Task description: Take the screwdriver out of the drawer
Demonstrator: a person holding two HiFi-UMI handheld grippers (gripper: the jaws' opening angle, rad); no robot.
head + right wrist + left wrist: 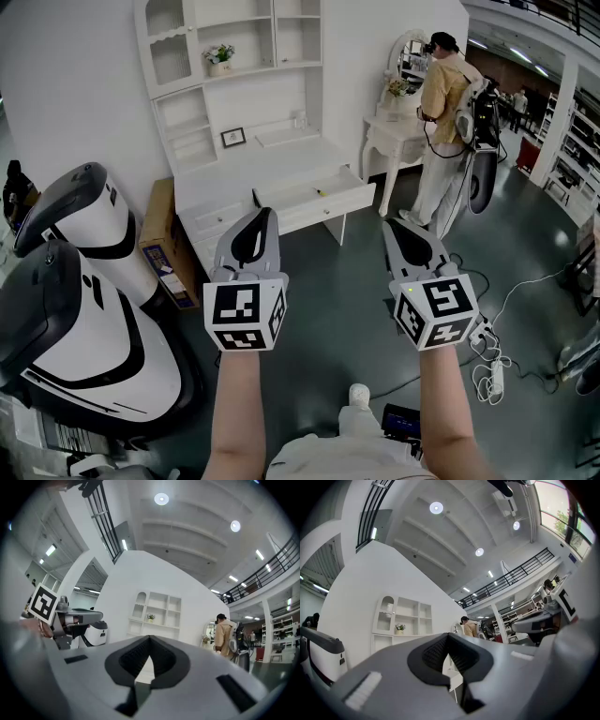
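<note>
Screwdriver (320, 192): shows only as a small yellowish speck lying in the open drawer (323, 214), too small to confirm its shape. The drawer is pulled out from the front of the white desk (234, 183), below the tabletop.

Position: ahead of both sets of jaws, between their two lines, well apart from either.

Left gripper (262, 217): jaws clenched tip to tip with nothing between them, tilted slightly upward. The drawer lies ahead and to their right.

Right gripper (400, 228): jaws clenched and empty, held about level. The drawer lies ahead and to their left.

Both grippers hang over the dark floor (347, 281), short of the desk.

A cardboard box (167, 246) leans beside the desk, left of the left jaws. A person (441, 94) stands far off, right of the right jaws.
</note>
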